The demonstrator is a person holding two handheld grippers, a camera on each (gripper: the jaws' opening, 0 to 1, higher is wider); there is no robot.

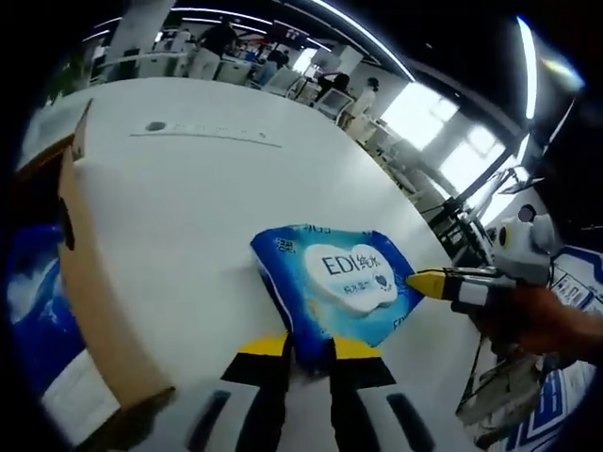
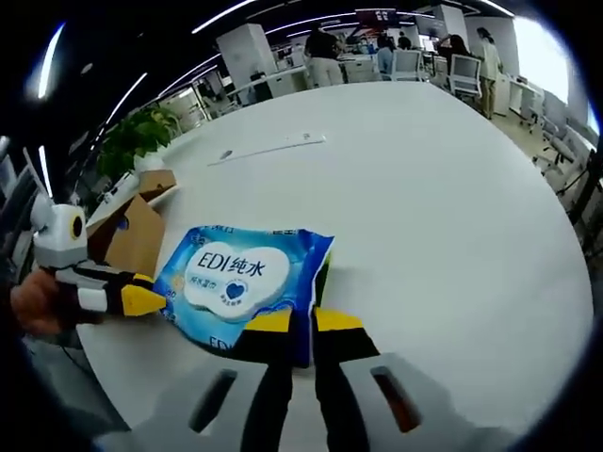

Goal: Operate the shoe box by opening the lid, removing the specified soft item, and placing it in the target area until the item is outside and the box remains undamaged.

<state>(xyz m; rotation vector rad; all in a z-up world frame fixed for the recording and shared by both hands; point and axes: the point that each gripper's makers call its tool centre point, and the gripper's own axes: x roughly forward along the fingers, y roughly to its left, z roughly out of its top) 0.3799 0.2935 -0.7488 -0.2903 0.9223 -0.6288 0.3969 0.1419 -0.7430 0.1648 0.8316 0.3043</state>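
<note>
A blue wet-wipes pack [image 1: 334, 282] with a white label lies flat over the white table [image 1: 188, 207]. My left gripper [image 1: 309, 347] is shut on its near edge, yellow tips on either side. To the left stands the brown cardboard shoe box [image 1: 94, 282] with its lid open and blue showing inside. My right gripper [image 1: 429, 282] comes in from the right, its yellow tip at the pack's far edge. In the right gripper view the right gripper [image 2: 303, 322] is shut on the pack [image 2: 240, 282]. The left gripper [image 2: 132, 299] meets the opposite edge, with the box [image 2: 137, 235] behind it.
A thin white strip [image 2: 268, 148] lies far back on the table [image 2: 424, 207]. A potted plant [image 2: 132, 141] stands past the table's edge. Office chairs and people [image 2: 325, 52] are in the background. A hand [image 1: 546, 320] holds the right gripper.
</note>
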